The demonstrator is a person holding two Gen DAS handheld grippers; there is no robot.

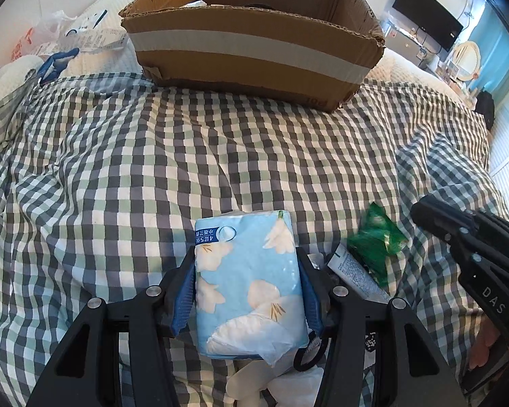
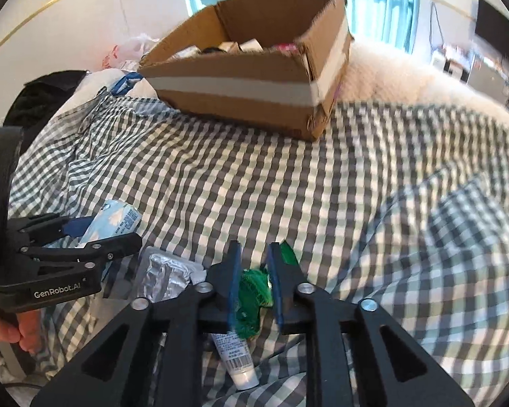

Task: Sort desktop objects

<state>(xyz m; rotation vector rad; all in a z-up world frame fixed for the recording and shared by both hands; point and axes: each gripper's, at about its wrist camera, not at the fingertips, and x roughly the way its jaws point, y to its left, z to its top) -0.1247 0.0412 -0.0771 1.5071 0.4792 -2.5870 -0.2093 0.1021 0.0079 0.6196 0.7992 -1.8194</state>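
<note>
A light blue tissue pack (image 1: 247, 288) with white flowers sits between the blue pads of my left gripper (image 1: 246, 254), which is shut on its two sides. The same pack (image 2: 117, 220) shows in the right wrist view, held at the left. My right gripper (image 2: 254, 246) is shut on a crumpled green packet (image 2: 254, 285), just above the checked bedspread (image 2: 288, 186). From the left wrist view that green packet (image 1: 376, 244) is blurred, beside the right gripper's fingers (image 1: 434, 217). An open cardboard box (image 1: 254, 44) with several items inside stands at the far side.
A white tube (image 2: 236, 356) lies under my right gripper, and a foil blister pack (image 2: 166, 274) lies between the two grippers. Plastic bags and papers (image 1: 68, 37) are piled at the back left. A white blanket (image 2: 407, 81) lies behind the box. A hand (image 2: 3, 329) holds the left gripper.
</note>
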